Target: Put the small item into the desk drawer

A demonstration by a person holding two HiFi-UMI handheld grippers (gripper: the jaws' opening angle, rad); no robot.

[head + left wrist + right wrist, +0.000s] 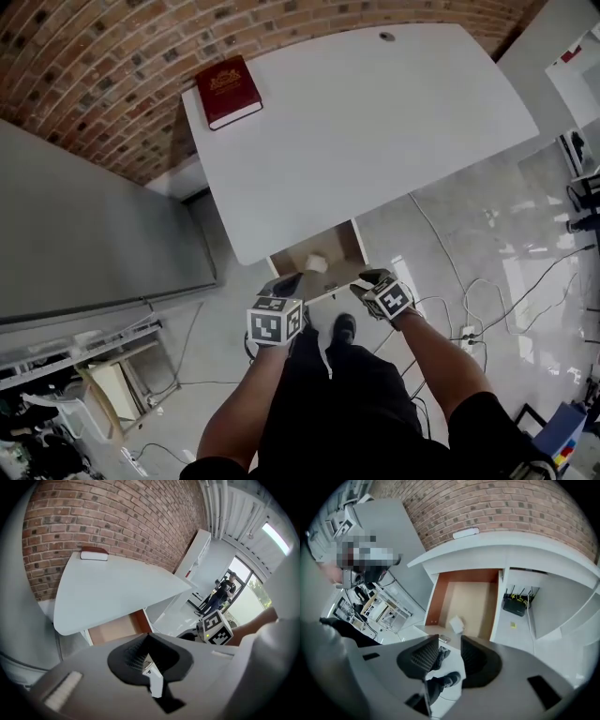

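The left gripper [147, 638] is seen shut, with nothing gripped. The small item [456, 624] is found lying inside the open drawer [438, 597], near its front. The right gripper [450, 640] is spread apart and empty. If the drawer is shoved hard, the item could be jolted or jammed.

The left claw [284, 284] is held out in front of the body on the bare left forearm [246, 398]. It is tilted downward, and its jaws are closed together with nothing between them. The right claw [367, 277] is held near it on the right forearm [439, 361] and pointed more steeply down, with its jaws parted and empty. The two claws are seen apart, not touching.
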